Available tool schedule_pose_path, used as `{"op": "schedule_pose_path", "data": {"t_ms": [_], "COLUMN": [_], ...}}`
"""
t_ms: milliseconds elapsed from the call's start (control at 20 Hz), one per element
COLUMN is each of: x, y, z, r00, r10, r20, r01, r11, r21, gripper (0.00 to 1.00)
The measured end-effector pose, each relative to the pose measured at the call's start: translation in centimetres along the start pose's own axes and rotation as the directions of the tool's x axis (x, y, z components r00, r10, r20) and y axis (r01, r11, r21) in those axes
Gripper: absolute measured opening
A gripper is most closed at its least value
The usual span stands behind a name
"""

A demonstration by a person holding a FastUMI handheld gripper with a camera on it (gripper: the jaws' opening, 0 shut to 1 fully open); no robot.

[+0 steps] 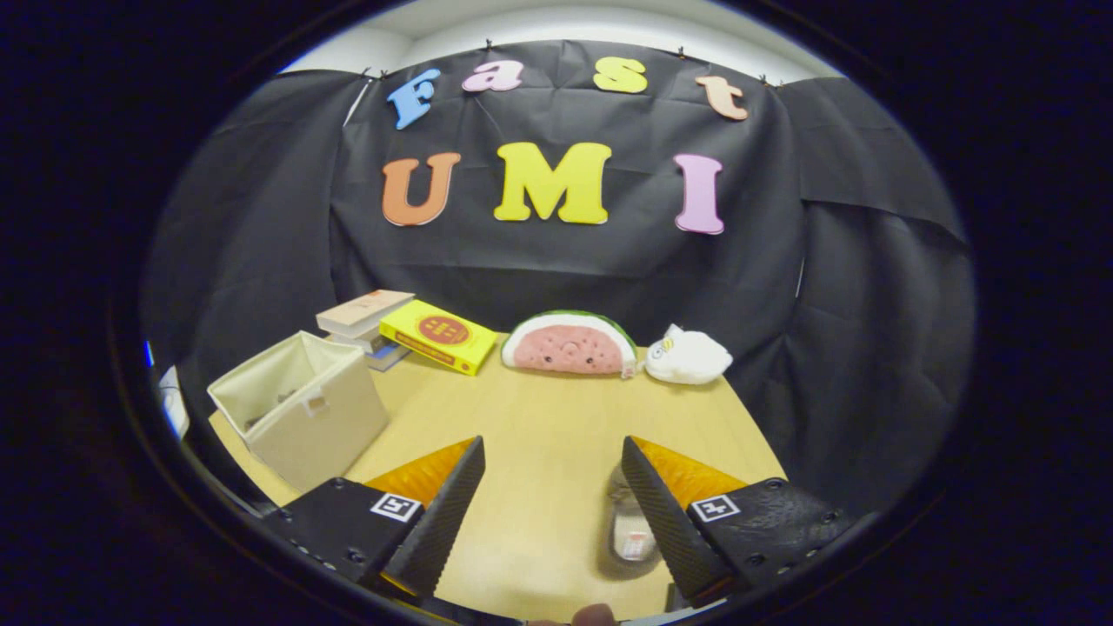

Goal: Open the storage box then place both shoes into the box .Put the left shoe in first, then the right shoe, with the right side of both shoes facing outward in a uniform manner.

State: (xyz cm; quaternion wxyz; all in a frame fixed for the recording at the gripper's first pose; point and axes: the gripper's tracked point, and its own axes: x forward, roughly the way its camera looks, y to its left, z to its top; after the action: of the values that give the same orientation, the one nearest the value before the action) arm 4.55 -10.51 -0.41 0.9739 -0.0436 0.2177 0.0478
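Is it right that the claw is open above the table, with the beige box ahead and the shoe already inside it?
Not quite. The gripper view shows the shoe lying on the table beside one finger of the open claw. The beige box is apart.

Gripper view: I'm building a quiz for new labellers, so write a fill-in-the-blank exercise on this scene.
1. The storage box has no lid on it, so it stands ____.
2. The hand-held gripper has its fingers ____, gripping nothing.
3. The shoe lies on the ____, partly behind one finger.
4. The watermelon toy sits between the white plush toy and the ____ book.

Missing words: open; open; table; yellow
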Motion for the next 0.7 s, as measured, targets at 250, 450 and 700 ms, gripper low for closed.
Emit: {"op": "schedule_pose_path", "data": {"t_ms": [250, 450, 700], "x": [2.4, 4.3, 6.7], "y": [-5.7, -8.9, -11.1], "z": [-5.0, -8.3, -12.7], "r00": [0.991, 0.972, 0.935], "r10": [-0.054, -0.086, -0.103], "r20": [-0.122, -0.219, -0.339], "r01": [0.055, 0.096, 0.120], "r11": [0.998, 0.995, 0.992], "r21": [0.011, 0.033, 0.027], "gripper": [0.97, 0.96, 0.96]}}
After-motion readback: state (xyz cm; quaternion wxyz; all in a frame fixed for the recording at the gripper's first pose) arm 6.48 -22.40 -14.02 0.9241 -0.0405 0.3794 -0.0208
